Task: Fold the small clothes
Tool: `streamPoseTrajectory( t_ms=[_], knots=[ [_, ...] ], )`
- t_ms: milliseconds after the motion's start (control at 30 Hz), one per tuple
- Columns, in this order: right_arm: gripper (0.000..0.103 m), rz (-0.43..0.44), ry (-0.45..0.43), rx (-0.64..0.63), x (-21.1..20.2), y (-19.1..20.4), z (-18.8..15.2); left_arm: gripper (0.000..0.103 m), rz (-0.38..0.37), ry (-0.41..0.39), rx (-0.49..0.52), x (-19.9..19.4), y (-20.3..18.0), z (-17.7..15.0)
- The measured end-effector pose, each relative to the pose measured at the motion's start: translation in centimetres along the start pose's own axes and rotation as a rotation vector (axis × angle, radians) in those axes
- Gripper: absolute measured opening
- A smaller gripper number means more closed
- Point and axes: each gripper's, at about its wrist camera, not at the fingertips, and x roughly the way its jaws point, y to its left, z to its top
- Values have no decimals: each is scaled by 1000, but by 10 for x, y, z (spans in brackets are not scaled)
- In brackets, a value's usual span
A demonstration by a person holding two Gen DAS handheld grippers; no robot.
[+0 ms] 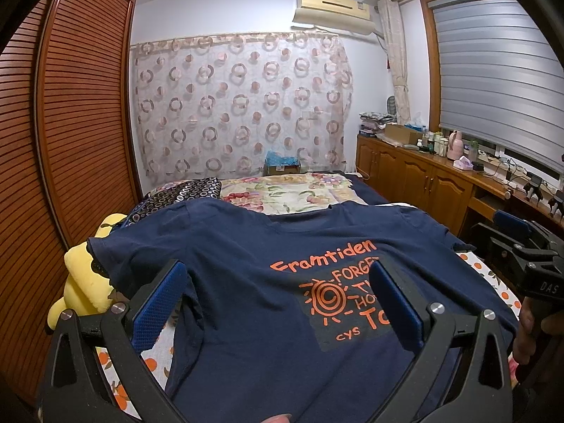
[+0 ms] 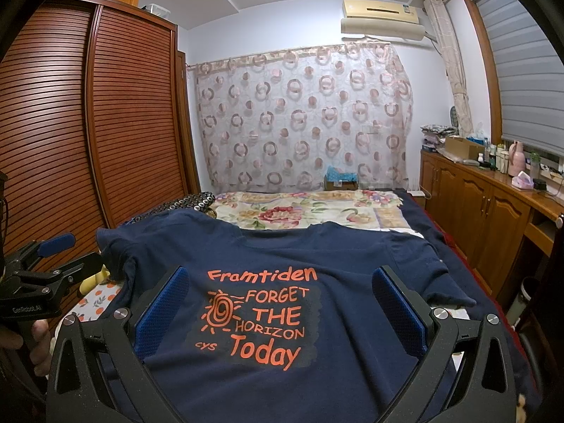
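Navy T-shirt [image 2: 268, 257] spread flat on the bed [image 2: 303, 208] for folding; both grippers, left [image 1: 278, 303] and right [image 2: 282, 310], hover above it, spread wide, seemingly empty.

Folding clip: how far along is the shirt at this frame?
Done: the navy T-shirt lies spread flat on the bed, print up, sleeves out. In hand: nothing; the left claw and right claw hover open over it. Left: every fold; none shows yet.

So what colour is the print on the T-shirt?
Orange print on a navy T-shirt, clearest in the right wrist view.
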Motion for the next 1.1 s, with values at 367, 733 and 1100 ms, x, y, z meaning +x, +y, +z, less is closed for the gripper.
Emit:
streamPoseTrajectory(
  t_ms=[367, 733, 1100],
  knots=[
    [103, 2, -1, 1, -1, 1, -1, 103, 1, -2, 5, 0, -1, 1],
    [103, 7, 1, -2, -4, 2, 0, 103, 6, -10, 3, -4, -4, 2],
    [103, 41, 31, -4, 10, 0, -3, 103, 45, 19, -6, 7, 21, -1]
  ],
)
